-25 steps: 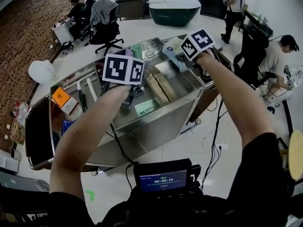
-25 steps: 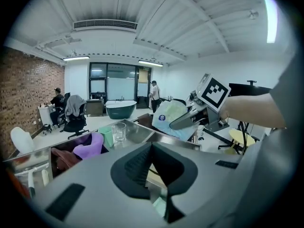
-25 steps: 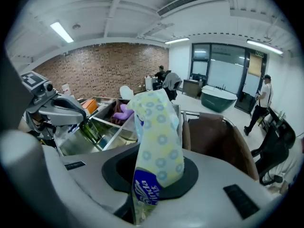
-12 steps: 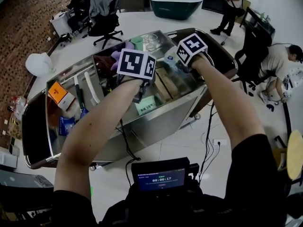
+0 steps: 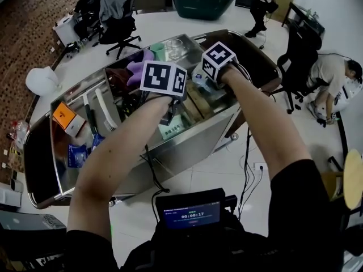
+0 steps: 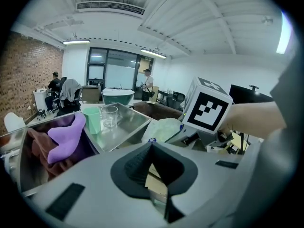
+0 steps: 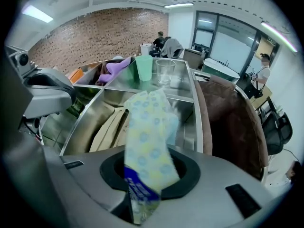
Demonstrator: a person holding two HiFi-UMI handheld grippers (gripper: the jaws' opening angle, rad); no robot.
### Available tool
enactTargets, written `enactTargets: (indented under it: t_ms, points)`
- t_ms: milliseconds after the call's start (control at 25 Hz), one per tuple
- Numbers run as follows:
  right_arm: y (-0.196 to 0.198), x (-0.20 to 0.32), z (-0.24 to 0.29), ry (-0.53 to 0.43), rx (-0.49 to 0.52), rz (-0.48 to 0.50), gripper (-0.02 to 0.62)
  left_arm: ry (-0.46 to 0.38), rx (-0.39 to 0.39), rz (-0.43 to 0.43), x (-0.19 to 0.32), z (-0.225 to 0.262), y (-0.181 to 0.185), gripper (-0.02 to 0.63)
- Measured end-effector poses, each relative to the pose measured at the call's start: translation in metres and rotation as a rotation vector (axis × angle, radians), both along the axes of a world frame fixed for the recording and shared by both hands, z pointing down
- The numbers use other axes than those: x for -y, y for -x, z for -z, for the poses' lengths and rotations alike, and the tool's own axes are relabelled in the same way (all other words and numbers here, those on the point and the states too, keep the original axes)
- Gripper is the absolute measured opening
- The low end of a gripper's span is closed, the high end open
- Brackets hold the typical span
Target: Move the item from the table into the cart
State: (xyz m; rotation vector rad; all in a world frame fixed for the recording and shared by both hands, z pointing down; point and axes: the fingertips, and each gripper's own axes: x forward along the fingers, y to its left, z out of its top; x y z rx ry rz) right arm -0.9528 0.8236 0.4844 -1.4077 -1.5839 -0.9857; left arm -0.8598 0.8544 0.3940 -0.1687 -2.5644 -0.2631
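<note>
Holding packet [image 7: 149, 127], right gripper [image 7: 145, 194] jaws just easing open above cardboard [image 7: 107, 127]; left gripper [image 6: 152, 146] closed.

Both arms reach forward; left gripper [image 6: 151, 146] jaws together, right gripper [image 7: 142, 186] jaws, just loosening, pinch a packet [image 7: 148, 132].

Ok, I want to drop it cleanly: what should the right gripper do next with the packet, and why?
Probably let the right gripper open fully: its jaws have just been opening, the patterned packet sits between them, and it hangs over the cart's steel compartment.
</note>
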Motion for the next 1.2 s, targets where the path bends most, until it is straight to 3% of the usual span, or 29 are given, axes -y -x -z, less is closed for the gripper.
enactTargets:
  t_ms: [80, 160, 320, 400, 640, 960, 1000, 1160, 1200]
  points:
    - [0.001, 0.001, 0.002, -0.001, 0.011, 0.005, 0.102, 0.004, 0.0, -0.008, 0.003, 0.001, 0.0, 0.0]
    - [0.0, 0.0, 0.004, 0.0, 0.016, 0.013, 0.193, 0.008, 0.003, -0.007, 0.002, 0.002, -0.001, 0.0]
    - [-0.001, -0.002, 0.004, 0.032, 0.005, 0.005, 0.193, 0.01, 0.003, -0.007, 0.003, 0.001, -0.002, 0.0]
    - [-0.003, -0.001, 0.003, 0.041, -0.009, 0.001, 0.258, 0.006, 0.003, -0.003, 0.003, 0.0, -0.003, 0.0]
    - [-0.003, -0.005, 0.024, 0.107, 0.019, 0.003, 0.256, 0.004, 0.012, 0.005, 0.004, 0.003, -0.007, 0.0]
    - [-0.016, 0.004, 0.066, 0.252, -0.018, -0.012, 0.251, 0.027, 0.046, 0.007, 0.018, 0.024, -0.021, 0.0]
    - [-0.017, 0.006, 0.073, 0.28, -0.021, -0.014, 0.212, 0.031, 0.055, 0.006, 0.02, 0.029, -0.024, 0.0]
    - [-0.029, 0.013, 0.108, 0.457, -0.049, -0.014, 0.199, 0.061, 0.112, -0.024, 0.036, 0.051, -0.037, 0.0]
    - [-0.033, 0.017, 0.118, 0.506, -0.042, -0.008, 0.13, 0.069, 0.136, -0.034, 0.041, 0.057, -0.043, 0.0]
